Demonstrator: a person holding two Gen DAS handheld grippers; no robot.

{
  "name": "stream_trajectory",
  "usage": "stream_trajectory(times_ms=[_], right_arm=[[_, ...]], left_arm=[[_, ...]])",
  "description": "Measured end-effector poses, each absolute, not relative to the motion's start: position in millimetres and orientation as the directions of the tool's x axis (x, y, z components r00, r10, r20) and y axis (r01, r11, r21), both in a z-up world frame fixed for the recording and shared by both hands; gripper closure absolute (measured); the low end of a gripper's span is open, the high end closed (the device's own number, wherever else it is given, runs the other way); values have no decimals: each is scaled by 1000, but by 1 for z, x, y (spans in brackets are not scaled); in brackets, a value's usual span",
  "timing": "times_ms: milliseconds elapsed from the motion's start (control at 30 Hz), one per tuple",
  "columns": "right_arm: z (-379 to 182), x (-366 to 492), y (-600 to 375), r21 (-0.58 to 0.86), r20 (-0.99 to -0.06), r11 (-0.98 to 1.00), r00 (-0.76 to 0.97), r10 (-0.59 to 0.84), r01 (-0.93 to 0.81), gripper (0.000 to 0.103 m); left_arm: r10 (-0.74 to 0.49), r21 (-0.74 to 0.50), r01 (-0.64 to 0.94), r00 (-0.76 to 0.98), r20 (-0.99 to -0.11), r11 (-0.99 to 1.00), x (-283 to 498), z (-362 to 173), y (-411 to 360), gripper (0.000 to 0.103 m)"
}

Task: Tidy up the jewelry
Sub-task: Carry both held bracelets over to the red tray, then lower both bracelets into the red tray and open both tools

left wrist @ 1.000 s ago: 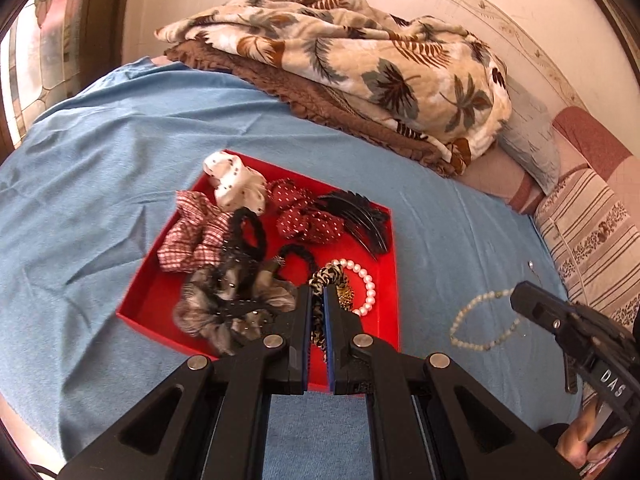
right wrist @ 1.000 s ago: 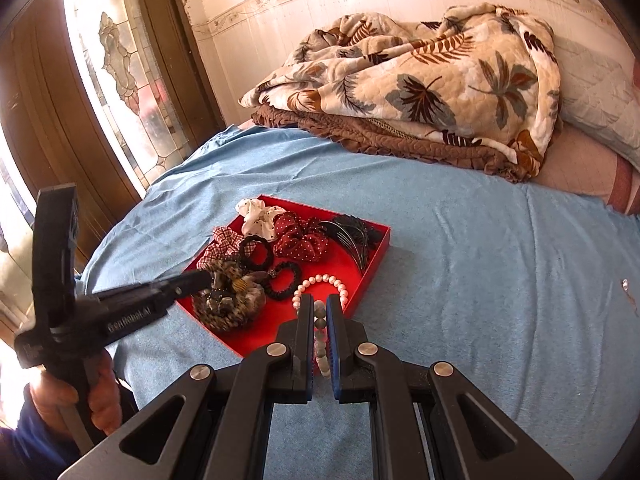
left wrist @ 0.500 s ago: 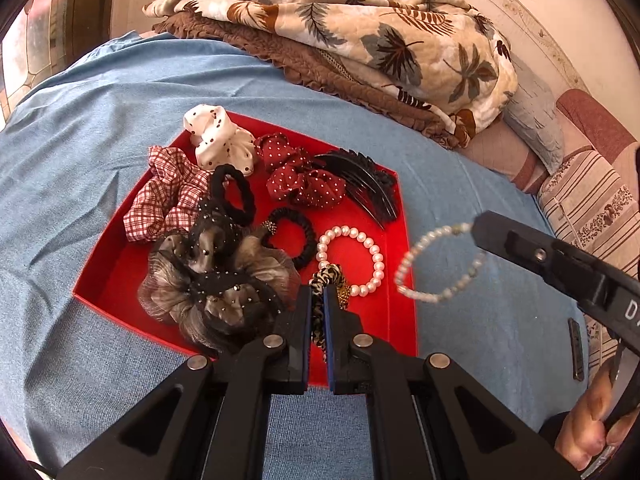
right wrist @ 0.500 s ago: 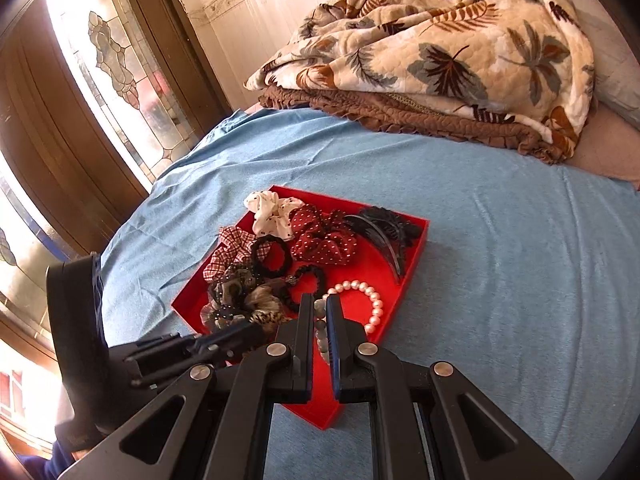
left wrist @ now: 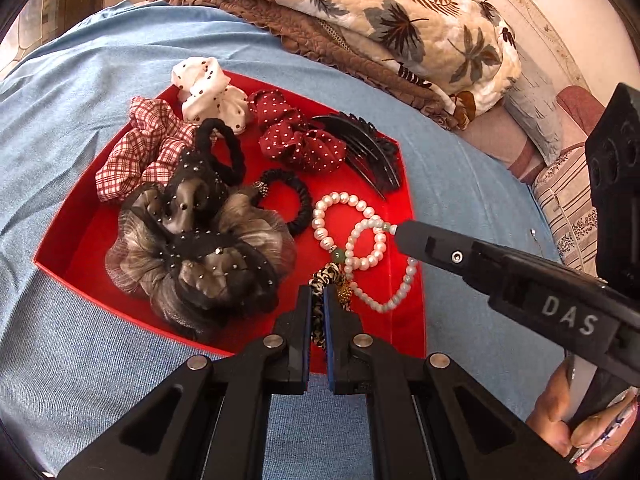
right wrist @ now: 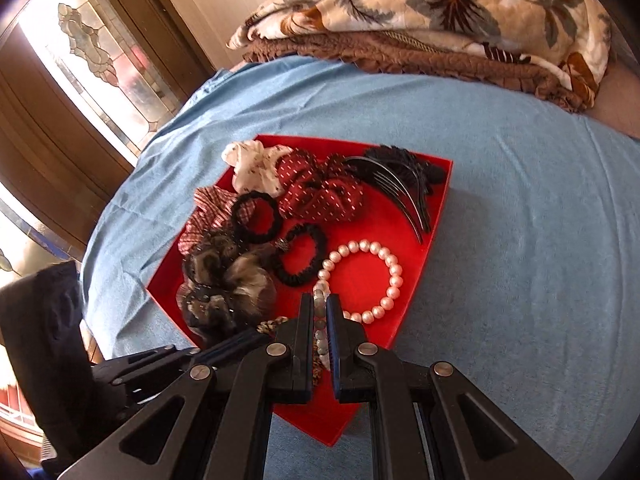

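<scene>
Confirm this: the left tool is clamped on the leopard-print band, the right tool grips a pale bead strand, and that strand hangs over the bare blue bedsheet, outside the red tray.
Not quite. The strand hangs over the red tray, not the bedsheet; the left wrist view shows it draped beside the pearl bracelet. The rest stands: the left tool clamps the leopard-print band, and the right tool grips the strand.

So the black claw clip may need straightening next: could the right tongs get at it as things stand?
Probably not yet: the right tongs are shut on a pale bead bracelet. Otherwise the black claw clip lies uncovered at the red tray's far corner.
</scene>
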State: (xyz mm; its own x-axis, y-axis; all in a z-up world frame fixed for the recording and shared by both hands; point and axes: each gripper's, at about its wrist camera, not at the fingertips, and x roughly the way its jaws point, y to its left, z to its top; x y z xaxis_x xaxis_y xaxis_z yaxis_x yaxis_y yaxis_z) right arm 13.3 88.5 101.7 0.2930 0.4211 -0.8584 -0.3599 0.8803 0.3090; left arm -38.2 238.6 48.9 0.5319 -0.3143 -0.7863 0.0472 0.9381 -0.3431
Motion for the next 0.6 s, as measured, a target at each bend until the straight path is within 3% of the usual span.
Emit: stream_trajectory(times_ms=[600], right_arm=[[74,18,105,152,-920,899,273,280,-410,96]], left_arm=[[-187,-217,10,548,-815,976,-44,45,232,98]])
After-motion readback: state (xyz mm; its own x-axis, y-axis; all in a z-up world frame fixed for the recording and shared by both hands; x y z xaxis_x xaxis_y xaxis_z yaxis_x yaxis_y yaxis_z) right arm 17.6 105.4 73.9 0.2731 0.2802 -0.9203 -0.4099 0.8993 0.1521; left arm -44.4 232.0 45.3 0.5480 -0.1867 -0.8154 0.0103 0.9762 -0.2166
